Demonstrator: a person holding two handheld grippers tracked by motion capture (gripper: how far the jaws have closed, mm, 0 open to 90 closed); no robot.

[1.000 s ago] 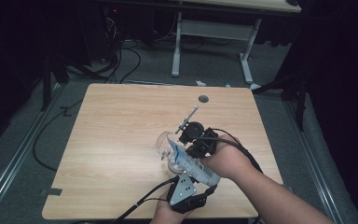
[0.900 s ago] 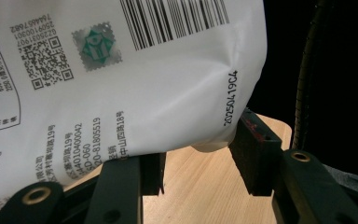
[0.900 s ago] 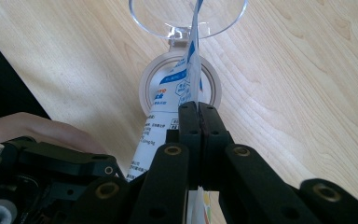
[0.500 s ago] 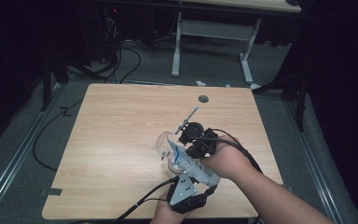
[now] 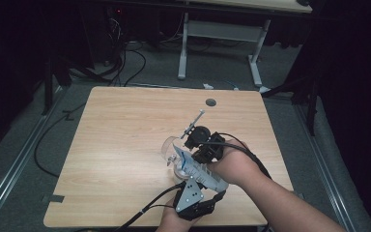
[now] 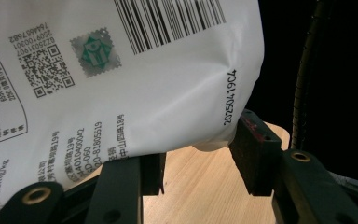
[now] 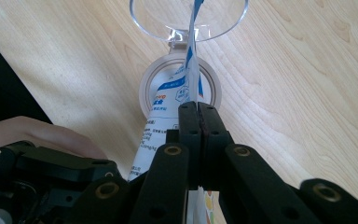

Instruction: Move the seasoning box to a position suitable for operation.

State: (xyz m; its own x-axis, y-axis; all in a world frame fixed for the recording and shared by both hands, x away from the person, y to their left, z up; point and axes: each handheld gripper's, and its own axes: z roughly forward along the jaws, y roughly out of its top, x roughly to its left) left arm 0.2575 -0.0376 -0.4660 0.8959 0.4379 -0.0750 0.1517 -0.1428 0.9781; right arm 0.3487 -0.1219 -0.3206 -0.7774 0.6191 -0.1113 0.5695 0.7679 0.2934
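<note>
White pouch (image 6: 121, 84) shows barcode close-up

Your arms come in bare, with no sleeves at the wrists. Your left gripper (image 5: 186, 166) is black, topped by a grey three-cornered plate dotted with small holes, and a black cable trails from it. Your right gripper (image 5: 193, 145) is black too, with a thin silver rod and a looping black cable. Its fingers (image 7: 189, 122) are flat black bars with brass-ringed screw holes.
</note>
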